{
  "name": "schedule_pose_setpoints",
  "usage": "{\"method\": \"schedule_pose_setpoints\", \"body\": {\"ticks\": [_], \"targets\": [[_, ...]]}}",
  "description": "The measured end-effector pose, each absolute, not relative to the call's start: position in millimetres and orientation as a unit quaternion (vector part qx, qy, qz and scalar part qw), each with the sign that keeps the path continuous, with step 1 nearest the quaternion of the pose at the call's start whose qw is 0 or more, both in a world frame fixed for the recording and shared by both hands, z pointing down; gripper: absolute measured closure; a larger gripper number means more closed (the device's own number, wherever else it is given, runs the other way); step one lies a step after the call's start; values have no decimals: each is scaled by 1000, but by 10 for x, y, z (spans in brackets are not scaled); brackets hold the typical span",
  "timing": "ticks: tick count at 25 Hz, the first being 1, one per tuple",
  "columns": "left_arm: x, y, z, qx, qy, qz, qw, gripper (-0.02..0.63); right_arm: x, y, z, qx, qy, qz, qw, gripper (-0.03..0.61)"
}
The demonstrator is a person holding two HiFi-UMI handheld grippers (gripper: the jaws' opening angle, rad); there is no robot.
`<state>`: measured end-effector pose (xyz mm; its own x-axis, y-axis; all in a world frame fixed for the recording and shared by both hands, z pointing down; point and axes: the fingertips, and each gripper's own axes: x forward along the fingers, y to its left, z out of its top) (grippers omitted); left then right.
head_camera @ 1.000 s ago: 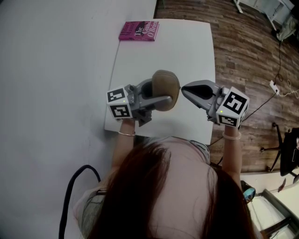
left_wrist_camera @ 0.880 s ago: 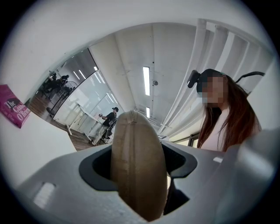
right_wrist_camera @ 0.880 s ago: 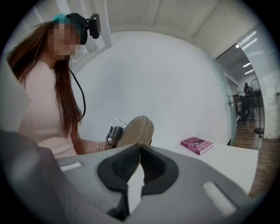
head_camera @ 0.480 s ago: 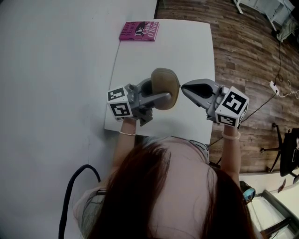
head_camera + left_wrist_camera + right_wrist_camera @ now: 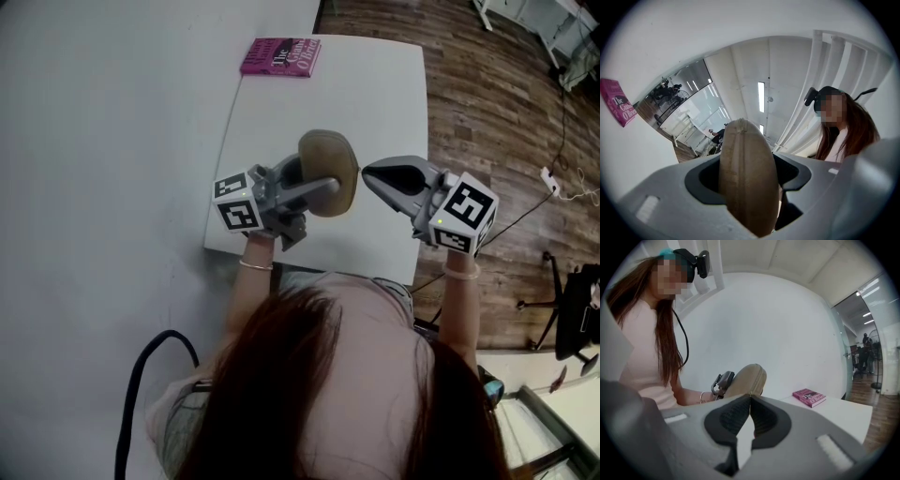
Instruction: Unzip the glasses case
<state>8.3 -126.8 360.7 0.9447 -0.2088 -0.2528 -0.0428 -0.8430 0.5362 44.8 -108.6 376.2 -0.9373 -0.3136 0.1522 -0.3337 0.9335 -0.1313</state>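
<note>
In the head view the left tongs (image 5: 323, 190) grip the tan glasses case (image 5: 330, 167) and hold it up over the near part of the white desk (image 5: 375, 84). The right tongs (image 5: 367, 173) point at the case's right edge, just beside it. A pink book (image 5: 281, 56) lies at the far left corner, well apart. With the case off the desk, any slip would likely drop it.

In the left gripper view both jaws press on the sides of the glasses case (image 5: 747, 178), with its seam running up the middle toward the camera. The case is rounded, so a sideways tug on the zipper could twist it or squeeze it out of this hold.

In the right gripper view the right tongs (image 5: 750, 399) have their tips touching, and I can make out nothing between them. The glasses case (image 5: 747, 376) sits right behind the tips. No zipper tab shows, so they may have closed short of it and could pull away empty.
</note>
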Motion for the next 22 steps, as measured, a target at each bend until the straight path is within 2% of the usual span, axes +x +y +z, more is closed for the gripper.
{"method": "schedule_pose_setpoints", "body": {"ticks": [22], "targets": [[181,-1282,3464,933,-88,-177,300,299,580,-1016,3693,177,-978,97,45,572]]}}
